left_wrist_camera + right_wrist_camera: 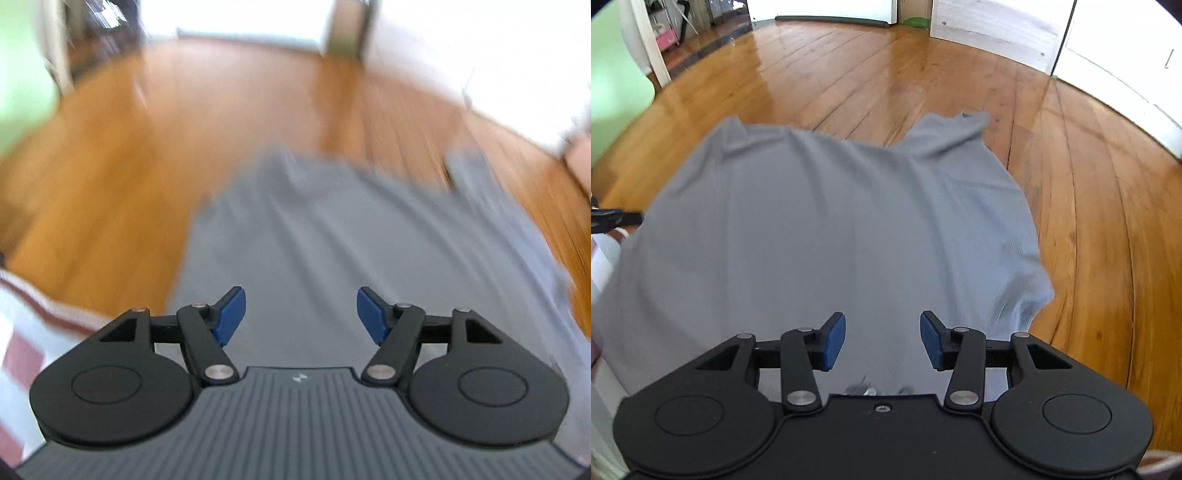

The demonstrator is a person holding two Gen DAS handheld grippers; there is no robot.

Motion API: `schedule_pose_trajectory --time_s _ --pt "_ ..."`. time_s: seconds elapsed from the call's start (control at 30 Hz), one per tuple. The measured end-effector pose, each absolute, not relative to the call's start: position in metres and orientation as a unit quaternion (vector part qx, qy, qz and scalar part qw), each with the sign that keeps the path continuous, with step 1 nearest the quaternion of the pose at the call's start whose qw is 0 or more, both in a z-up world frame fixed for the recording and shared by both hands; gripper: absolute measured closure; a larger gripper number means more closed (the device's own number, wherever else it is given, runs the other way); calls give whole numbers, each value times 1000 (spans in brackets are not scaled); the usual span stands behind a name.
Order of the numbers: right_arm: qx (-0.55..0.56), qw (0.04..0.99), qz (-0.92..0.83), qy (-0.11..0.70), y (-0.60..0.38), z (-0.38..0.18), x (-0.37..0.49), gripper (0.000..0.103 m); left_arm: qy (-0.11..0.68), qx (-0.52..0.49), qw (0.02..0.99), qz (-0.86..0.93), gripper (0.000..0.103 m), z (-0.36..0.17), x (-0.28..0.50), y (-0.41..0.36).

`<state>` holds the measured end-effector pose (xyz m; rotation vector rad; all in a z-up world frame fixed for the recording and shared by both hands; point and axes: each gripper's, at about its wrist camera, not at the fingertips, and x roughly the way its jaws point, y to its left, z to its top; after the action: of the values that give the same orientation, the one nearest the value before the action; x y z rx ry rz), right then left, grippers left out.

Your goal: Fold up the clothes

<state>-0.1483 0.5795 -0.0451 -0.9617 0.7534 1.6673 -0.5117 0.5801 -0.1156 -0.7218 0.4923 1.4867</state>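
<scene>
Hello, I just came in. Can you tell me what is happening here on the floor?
A person holds two grippers above a grey garment spread on the wooden floor. The left gripper and the right gripper are both open and hold nothing. The garment lies mostly flat with some wrinkles, and no fold is made yet. The left view is blurred.
</scene>
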Motion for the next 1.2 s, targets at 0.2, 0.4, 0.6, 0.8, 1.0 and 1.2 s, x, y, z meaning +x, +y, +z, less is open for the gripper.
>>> schedule_pose_trajectory --time_s 0.2,0.4,0.6,0.8,1.0,1.2 --pt "-355 540 660 382 621 -70 -78 50 237 -322 650 646 37 -155 -540 587" --pt "-234 544 651 474 677 -103 -45 49 195 -342 659 641 37 -161 -556 613" --pt "-236 457 713 477 744 -122 -156 49 207 -299 649 669 34 -169 -566 629" --pt "-262 352 774 456 811 -139 -291 49 132 -392 634 653 34 -183 -604 644" --pt "-274 287 807 437 838 -141 -413 39 139 -397 647 636 34 -191 -588 671" --pt "-316 299 802 410 856 -163 -482 37 135 -427 700 557 70 -200 -562 675"
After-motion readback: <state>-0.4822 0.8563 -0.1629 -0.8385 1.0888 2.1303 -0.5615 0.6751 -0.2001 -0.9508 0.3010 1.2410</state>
